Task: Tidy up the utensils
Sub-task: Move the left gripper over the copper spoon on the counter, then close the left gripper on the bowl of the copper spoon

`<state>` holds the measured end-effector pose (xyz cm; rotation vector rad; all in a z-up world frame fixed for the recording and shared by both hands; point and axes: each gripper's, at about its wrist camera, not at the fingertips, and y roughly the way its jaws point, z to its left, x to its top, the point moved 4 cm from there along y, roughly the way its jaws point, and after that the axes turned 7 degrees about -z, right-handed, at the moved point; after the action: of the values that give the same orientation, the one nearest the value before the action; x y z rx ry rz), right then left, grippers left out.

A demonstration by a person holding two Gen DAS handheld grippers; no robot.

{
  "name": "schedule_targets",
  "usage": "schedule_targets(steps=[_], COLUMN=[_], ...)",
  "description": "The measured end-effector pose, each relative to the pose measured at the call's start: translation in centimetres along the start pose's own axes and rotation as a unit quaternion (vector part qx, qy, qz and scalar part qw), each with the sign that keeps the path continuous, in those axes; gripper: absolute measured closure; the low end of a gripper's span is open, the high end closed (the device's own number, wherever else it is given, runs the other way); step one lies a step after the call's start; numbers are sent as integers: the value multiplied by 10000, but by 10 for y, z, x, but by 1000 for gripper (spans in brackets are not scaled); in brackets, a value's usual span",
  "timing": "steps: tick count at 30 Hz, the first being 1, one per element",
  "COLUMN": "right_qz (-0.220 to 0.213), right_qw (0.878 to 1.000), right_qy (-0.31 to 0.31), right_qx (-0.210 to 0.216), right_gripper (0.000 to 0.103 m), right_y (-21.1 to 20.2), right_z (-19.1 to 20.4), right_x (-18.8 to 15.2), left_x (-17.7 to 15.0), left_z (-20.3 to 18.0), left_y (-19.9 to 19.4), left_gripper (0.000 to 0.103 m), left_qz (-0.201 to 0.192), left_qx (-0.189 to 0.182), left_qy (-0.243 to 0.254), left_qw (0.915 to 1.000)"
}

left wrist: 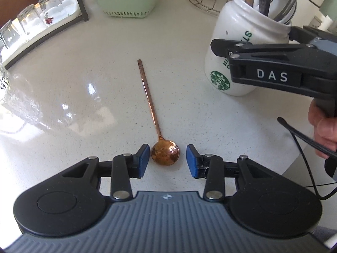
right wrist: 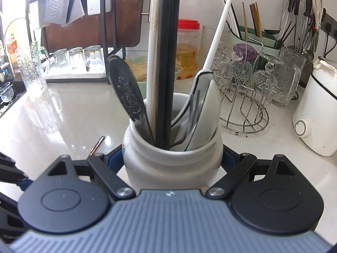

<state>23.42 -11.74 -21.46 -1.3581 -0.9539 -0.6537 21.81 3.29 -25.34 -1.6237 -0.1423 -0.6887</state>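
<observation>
Left hand-held gripper (left wrist: 165, 160) open w/ copper spoon (left wrist: 155, 126) bowl between.

Copper-pink spoon (left wrist: 165, 155) gleams on the speckled off-white worktop (left wrist: 84, 97). Left gripper (left wrist: 166, 160): black arms, blue pads, ribbed grey body. White jar (left wrist: 231, 48) with a green round logo and green lettering. Right gripper (right wrist: 172, 164), black and grey too, blue pads against the jar. Inside it, a steel handle (right wrist: 128, 97) embossed with flowers. Mint-green basket (left wrist: 128, 2) at the far edge.

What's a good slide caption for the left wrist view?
Open left gripper straddles the copper spoon bowl on the counter; right gripper holds the white jar.
</observation>
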Motion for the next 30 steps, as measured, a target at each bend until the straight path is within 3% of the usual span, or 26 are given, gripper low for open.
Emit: schedule_targets(steps=[4,15,30], right_qz=[-9,-56,-113], right_qw=[10000,10000,9999], right_qy=[-3,20,66], right_qx=[12,3,-62], right_gripper=[11,11,11], right_y=[0,-1,-2], right_z=[0,0,1], right_x=[0,-1,-2], left_x=[0,7,44], left_z=[-3,5,10], left_y=[0,-7,-64], left_gripper=[69,70,70], left_qz=[67,168,-403], left_qx=[-18,-248,-517], left_qy=[194,-92,-256], left_qw=[9998,9995,9975])
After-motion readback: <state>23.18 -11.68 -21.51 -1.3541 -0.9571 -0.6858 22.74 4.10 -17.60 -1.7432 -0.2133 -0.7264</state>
